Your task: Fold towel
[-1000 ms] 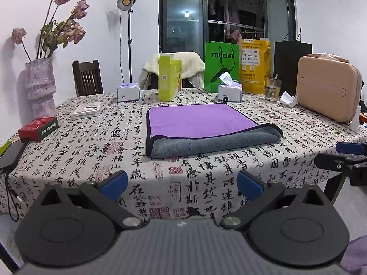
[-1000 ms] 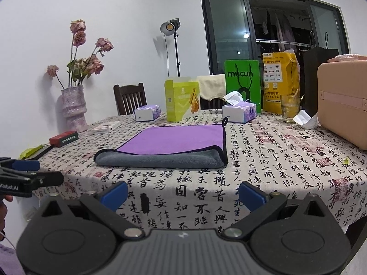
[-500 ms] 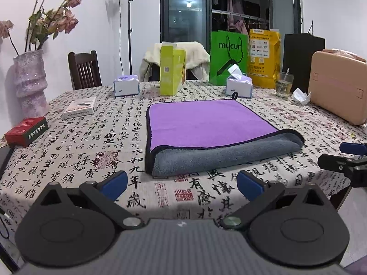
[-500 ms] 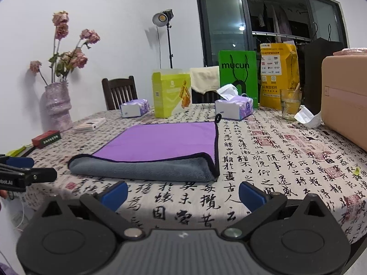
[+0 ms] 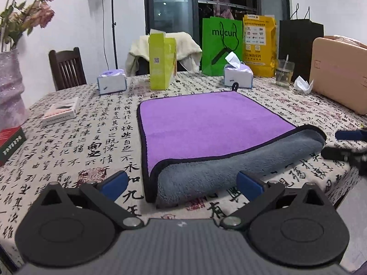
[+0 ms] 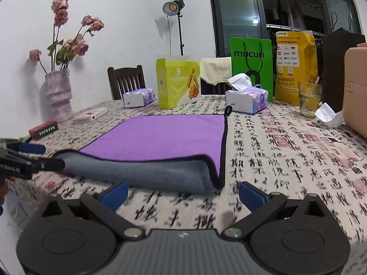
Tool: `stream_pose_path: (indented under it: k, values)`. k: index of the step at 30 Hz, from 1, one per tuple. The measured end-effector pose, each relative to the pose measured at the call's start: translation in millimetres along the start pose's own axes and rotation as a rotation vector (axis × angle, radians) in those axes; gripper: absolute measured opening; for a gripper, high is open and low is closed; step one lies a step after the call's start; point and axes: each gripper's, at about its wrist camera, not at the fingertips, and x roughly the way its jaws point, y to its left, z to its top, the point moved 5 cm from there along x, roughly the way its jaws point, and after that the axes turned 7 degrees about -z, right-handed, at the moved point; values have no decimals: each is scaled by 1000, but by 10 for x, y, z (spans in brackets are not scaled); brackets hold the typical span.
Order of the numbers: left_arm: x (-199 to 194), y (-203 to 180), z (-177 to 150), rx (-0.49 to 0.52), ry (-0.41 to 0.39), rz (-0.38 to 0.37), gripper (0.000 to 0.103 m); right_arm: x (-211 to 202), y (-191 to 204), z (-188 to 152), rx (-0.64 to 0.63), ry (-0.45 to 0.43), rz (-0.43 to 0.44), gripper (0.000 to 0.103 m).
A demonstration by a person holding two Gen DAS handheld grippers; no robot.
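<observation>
While I hold both tools low at the table's near edge, the towel [image 5: 213,123] lies folded once on the calligraphy-print tablecloth [image 5: 96,137], purple face up and a rounded grey fold toward me. From my left gripper [image 5: 181,183], fingers spread wide and holding nothing, the towel's near left corner sits at twelve o'clock, just beyond the blue pads [image 5: 113,184]. My right gripper [image 6: 182,193] is likewise released, its pads apart, with the towel's near right corner at twelve o'clock just ahead. In the right view the left gripper's fingertips [image 6: 32,149] show at nine o'clock, beside the grey fold. Behind the towel, at twelve to one o'clock in the left view, stand a lime-green box [image 5: 161,63], a green paper bag [image 5: 221,48] and a tissue pack [image 5: 238,76]; a pink case [image 5: 339,73] sits at two o'clock.
</observation>
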Motion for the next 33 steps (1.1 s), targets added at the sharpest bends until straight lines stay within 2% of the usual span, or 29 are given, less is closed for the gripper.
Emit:
stream_pose_path:
  k: [1,3,7,9,10,11,12,13,14,16,23,25,26,27,28,33]
  values:
    - [34,20,4,0,4,-3,102,27,-23,24,4,-3,-3,103]
    - [89,63,18,-5,9,-1,91,111,-73,86,13,-2,0,99]
    - [197,170,16,-45,39,-10,67,284,-163,180,36,28,28,76]
    - [227,217,14,-62,47,-10,47,385,-185,203,31,44,46,64]
    - [228,234,24,-64,43,0,44,424,-187,205,24,47,46,56]
    - [222,244,39,-59,38,9,32,466,-187,204,14,54,44,46]
    - [215,248,48,-51,36,9,23,495,-180,199,3,61,43,39]
    - [207,247,58,-44,34,9,22,514,-174,192,-6,66,42,28]
    - [202,242,61,-43,34,9,21,531,-165,183,-17,72,42,21]
    - [208,232,46,-41,46,1,17,547,-151,171,-28,75,43,21]
    - [197,202,15,-16,49,1,19,531,-135,123,-82,63,49,21]
    - [198,185,13,-6,45,11,15,528,-122,111,-104,52,49,21]
    - [193,169,17,3,42,19,7,531,-122,111,-103,50,49,19]
    - [186,149,21,11,41,19,6,532,-122,116,-99,51,49,16]
    - [173,129,30,21,36,21,6,529,-112,123,-99,52,50,6]
    - [116,112,84,43,12,32,6,496,-66,173,-120,41,34,4]
